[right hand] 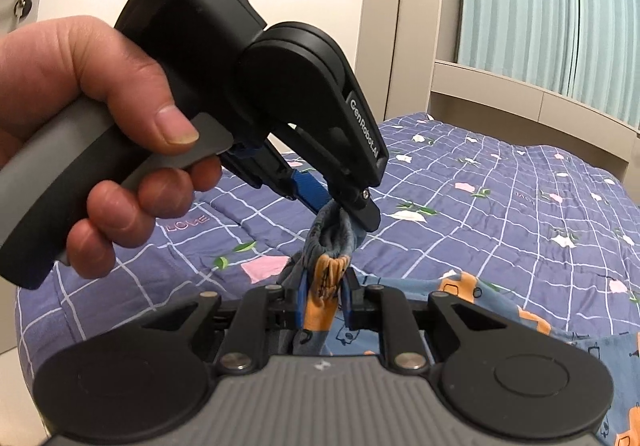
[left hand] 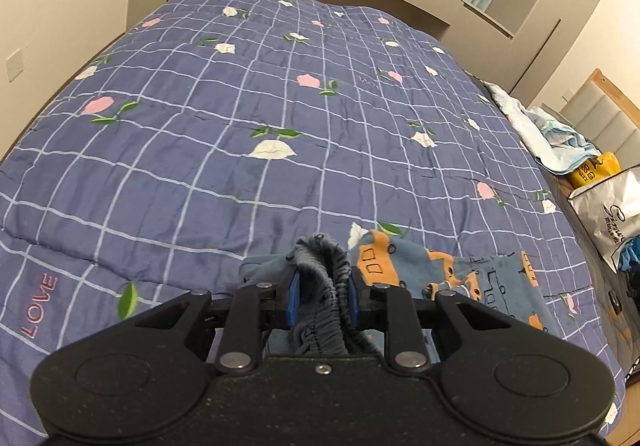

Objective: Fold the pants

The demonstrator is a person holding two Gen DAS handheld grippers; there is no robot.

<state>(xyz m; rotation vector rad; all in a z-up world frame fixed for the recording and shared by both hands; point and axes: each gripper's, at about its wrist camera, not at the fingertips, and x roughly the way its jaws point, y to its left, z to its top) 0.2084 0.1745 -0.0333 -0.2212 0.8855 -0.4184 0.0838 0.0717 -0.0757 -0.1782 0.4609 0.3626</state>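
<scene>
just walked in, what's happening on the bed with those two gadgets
A person is folding small blue pants printed with orange vehicles on a quilt. The left gripper and right gripper are both shut on the bunched elastic waistband, close together, with the rest trailing onto the quilt.

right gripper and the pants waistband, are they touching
Touching. The right wrist view shows the right gripper with its blue pads pressed on the bunched waistband of the pants from both sides.

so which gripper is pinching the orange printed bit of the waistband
The right gripper; the left gripper clamps only plain grey-blue elastic of the pants.
</scene>
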